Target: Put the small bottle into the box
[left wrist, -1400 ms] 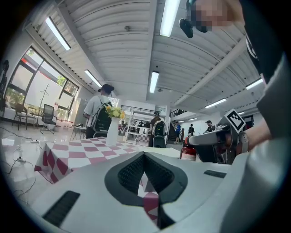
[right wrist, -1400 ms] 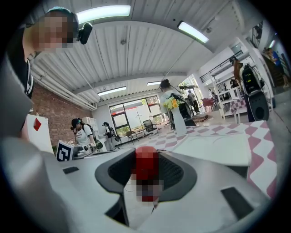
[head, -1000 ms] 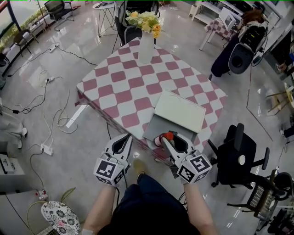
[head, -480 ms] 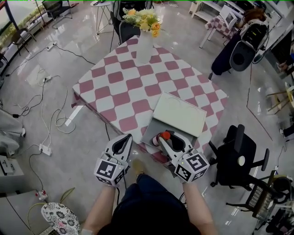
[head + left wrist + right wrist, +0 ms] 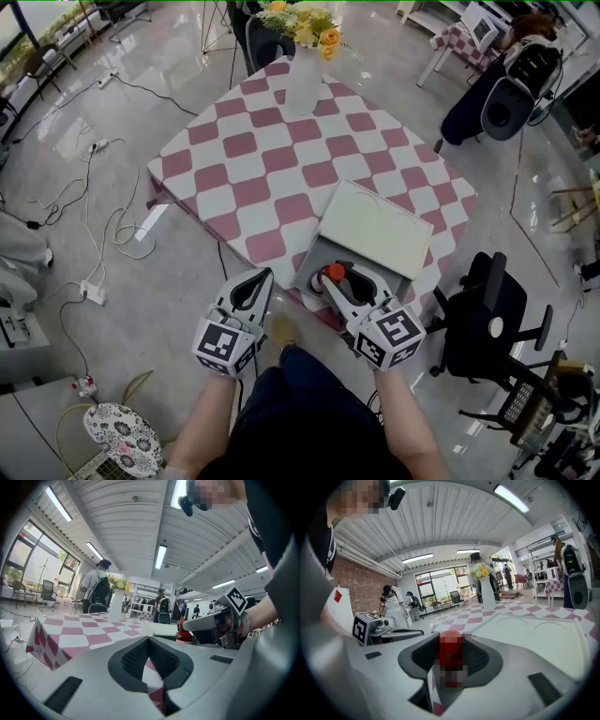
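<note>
A small bottle with a red cap (image 5: 334, 273) sits between the jaws of my right gripper (image 5: 336, 279), which is shut on it. It hangs over the open grey box (image 5: 322, 251) at the near right corner of the checked table (image 5: 253, 159). The box's pale lid (image 5: 375, 228) stands open behind it. In the right gripper view the bottle (image 5: 451, 654) fills the gap of that gripper (image 5: 451, 644). My left gripper (image 5: 260, 277) is shut and empty, just off the table's near edge. From the left gripper (image 5: 149, 641) view the bottle (image 5: 183, 634) shows at the right.
A white vase of yellow flowers (image 5: 305, 80) stands at the table's far corner. A black office chair (image 5: 487, 319) is close on the right of the box. Cables (image 5: 94, 216) lie on the floor at the left. People stand in the background of both gripper views.
My right gripper has sunk a little with the bottle, closer over the box. The left gripper has also drifted slightly lower, still shut.
</note>
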Available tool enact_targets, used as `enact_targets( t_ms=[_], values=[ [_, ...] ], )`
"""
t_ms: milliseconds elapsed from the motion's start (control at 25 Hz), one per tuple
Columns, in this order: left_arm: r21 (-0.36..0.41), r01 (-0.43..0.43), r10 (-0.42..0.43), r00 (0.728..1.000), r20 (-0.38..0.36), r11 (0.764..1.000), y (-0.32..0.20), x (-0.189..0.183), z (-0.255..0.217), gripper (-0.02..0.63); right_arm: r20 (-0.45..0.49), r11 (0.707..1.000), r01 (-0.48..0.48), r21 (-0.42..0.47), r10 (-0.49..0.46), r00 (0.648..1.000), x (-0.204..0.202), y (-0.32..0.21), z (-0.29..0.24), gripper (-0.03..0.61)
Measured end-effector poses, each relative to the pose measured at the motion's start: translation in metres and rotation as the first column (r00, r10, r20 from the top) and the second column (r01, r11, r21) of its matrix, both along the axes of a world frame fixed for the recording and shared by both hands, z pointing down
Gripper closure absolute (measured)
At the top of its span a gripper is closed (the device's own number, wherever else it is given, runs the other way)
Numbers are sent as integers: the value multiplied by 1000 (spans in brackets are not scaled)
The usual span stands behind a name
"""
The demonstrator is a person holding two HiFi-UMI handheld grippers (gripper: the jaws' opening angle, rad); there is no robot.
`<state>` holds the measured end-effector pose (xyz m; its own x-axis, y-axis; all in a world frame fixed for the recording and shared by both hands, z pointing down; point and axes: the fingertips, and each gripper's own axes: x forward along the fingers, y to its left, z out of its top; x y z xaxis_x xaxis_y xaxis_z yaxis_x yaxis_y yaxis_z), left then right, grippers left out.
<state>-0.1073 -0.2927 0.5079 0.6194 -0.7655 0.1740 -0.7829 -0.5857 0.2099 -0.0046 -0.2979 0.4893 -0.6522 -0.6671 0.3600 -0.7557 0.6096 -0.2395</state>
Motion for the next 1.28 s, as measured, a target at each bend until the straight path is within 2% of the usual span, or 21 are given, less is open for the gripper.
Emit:
enact_targets(
  t_ms=[1280],
  values=[
    [-58, 61, -60, 998, 12, 996, -5, -23, 25, 614, -144, 981, 195, 10, -192, 971, -36, -5, 28, 428]
  ],
)
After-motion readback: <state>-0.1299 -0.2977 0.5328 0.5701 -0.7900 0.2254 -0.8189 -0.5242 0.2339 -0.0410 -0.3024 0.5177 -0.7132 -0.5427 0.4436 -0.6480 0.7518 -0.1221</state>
